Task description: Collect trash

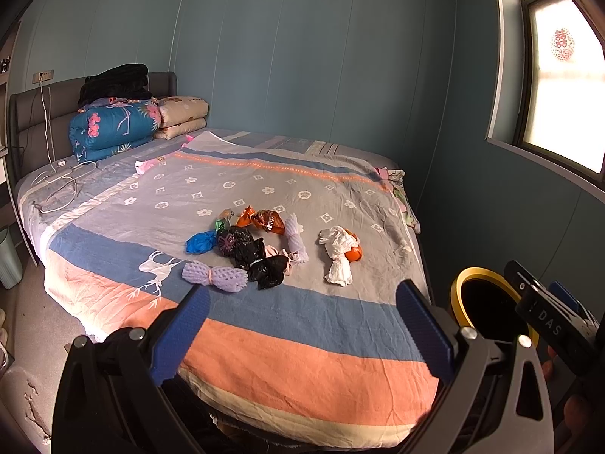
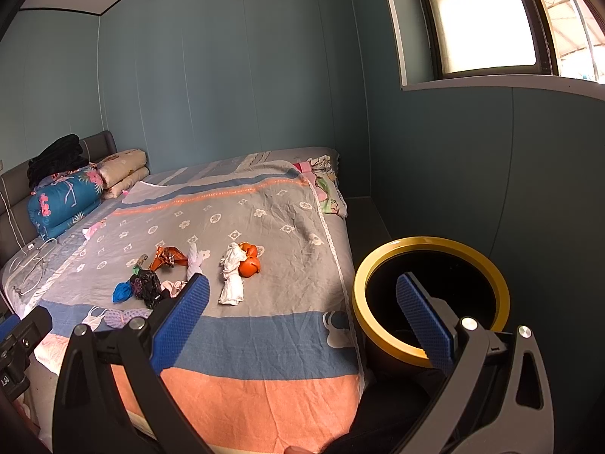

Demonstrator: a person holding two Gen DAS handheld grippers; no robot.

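So both grippers are hanging over the foot end of the bed with the grey, blue and orange striped bedspread [image 1: 264, 340], and neither one is holding anything: the left gripper [image 1: 302, 325] has its blue textured fingers [image 1: 185, 329] spread wide with only bedspread between them, and the right gripper [image 2: 302, 314] is spread just as wide, one finger over the bedspread and the other finger [image 2: 423, 321] over the mouth of the black round bin with the yellow rim [image 2: 431, 299]. That bin sits on the floor just beside the bed's right edge, near the foot corner. All the trash is on the bedspread, roughly mid-bed: a crumpled white tissue wad [image 1: 338, 255] touching some orange peel [image 1: 354, 251] is the piece nearest the bin side. Well apart from that, toward the other side of the bed, there's a tight cluster: shiny orange foil wrappers [image 1: 264, 219], a white foam fruit net [image 1: 295, 240], crumpled black plastic bags [image 1: 253, 255], a blue plastic scrap [image 1: 200, 242] and a lilac foam fruit net [image 1: 215, 276] closest to the foot of the bed. Folded quilts [image 1: 113, 128] are piled up by the headboard.
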